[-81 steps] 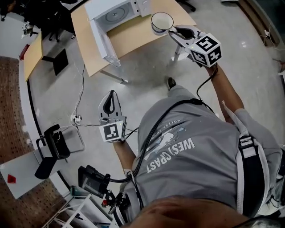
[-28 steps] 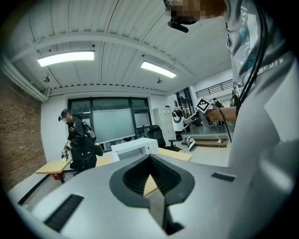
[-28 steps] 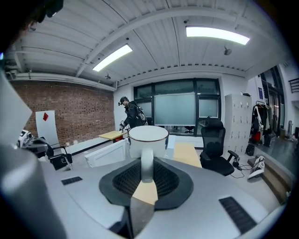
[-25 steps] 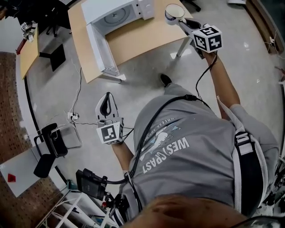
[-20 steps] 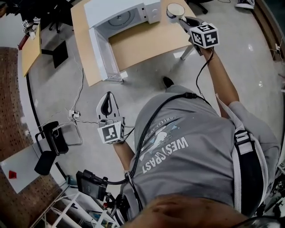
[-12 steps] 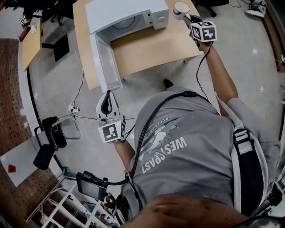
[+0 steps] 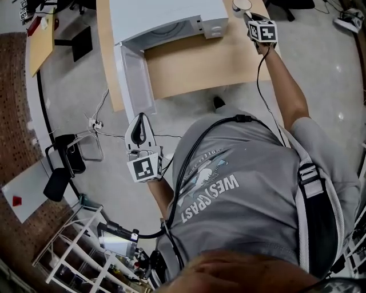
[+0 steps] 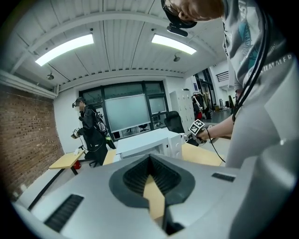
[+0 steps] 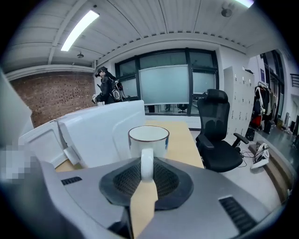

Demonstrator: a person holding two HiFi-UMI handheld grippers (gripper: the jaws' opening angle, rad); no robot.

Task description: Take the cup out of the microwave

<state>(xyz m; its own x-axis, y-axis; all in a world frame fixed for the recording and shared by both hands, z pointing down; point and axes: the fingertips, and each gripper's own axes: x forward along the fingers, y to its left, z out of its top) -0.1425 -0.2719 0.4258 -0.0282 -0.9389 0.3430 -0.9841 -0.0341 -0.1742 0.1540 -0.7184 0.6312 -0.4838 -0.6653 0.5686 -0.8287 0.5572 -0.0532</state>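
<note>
A white cup with a dark rim (image 9: 148, 139) stands upright in front of my right gripper (image 9: 146, 164), which is shut on its handle. In the head view the cup (image 7: 242, 4) sits at the top edge, over the far right corner of the wooden table (image 7: 194, 66), beside the white microwave (image 7: 166, 20). I cannot tell whether the cup touches the table. My right gripper (image 7: 252, 17) reaches out at arm's length. My left gripper (image 7: 139, 133) hangs low beside the body, off the table, shut with nothing in it (image 8: 150, 158).
The microwave door (image 7: 136, 77) stands open over the table's left part. A black office chair (image 9: 219, 133) stands right of the table. A person in black (image 8: 91, 130) stands by another desk (image 7: 41, 34). A white rack (image 7: 80, 252) is at the lower left.
My right gripper has carried the cup away from the microwave's front to the table's far right corner beside it. The left gripper has hardly moved.
</note>
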